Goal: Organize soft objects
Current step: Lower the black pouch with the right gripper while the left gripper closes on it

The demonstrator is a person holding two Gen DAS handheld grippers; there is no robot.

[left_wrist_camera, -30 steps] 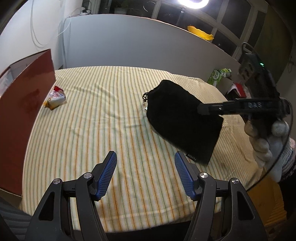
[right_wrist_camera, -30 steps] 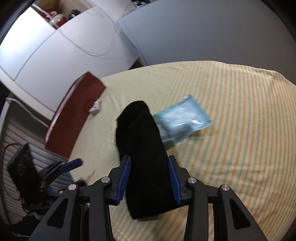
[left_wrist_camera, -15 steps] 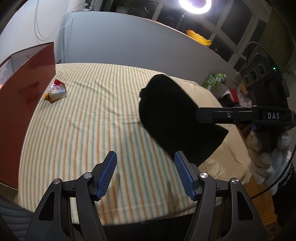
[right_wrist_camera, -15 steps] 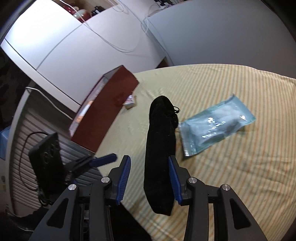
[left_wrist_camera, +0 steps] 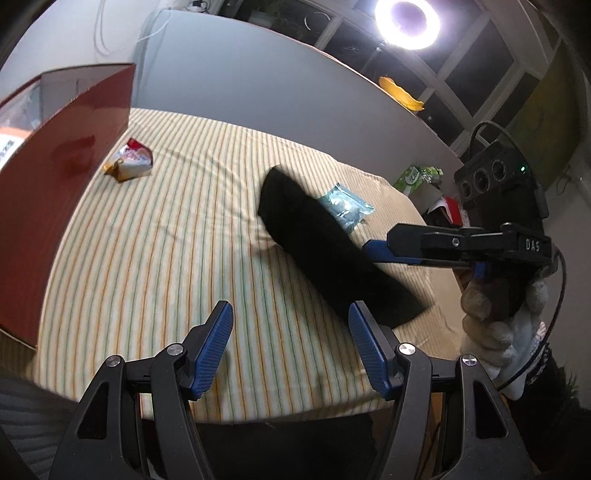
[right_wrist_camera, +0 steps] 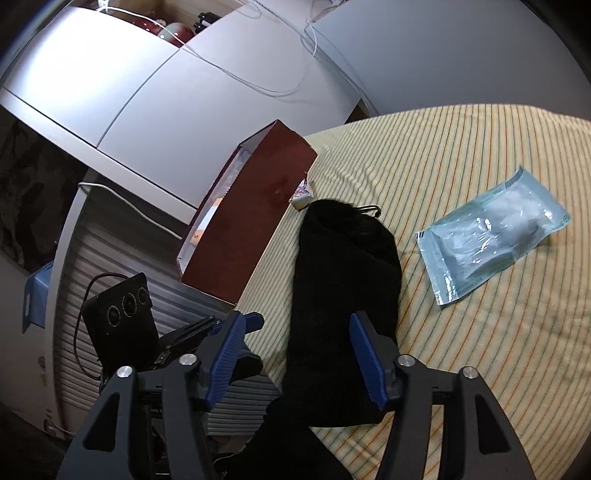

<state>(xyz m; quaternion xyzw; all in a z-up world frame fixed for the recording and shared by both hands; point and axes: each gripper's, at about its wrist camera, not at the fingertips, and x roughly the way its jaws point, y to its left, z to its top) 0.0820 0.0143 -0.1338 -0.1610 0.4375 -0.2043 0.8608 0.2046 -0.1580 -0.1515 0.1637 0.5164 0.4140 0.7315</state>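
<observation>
black pouch (right_wrist_camera: 343, 280) lengthwise, drawstring end far

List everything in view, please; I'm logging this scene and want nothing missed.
black soft fabric pouch: one, black, lying on the cloth near its front edge, between the right claw's fingers
clear teal-edged plastic packet: one, pale blue-green, on the cloth right of the pouch in the right wrist view
small red-and-white snack wrapper: one, beside the box
dark red open cardboard box: one, at the cloth's left edge
yellow striped tablecloth: one, covering the table
ring light: one, white, above
left claw: open, empty
right claw: jaws opening, pouch between them
gloved hand: one, pale, holding the right claw
</observation>
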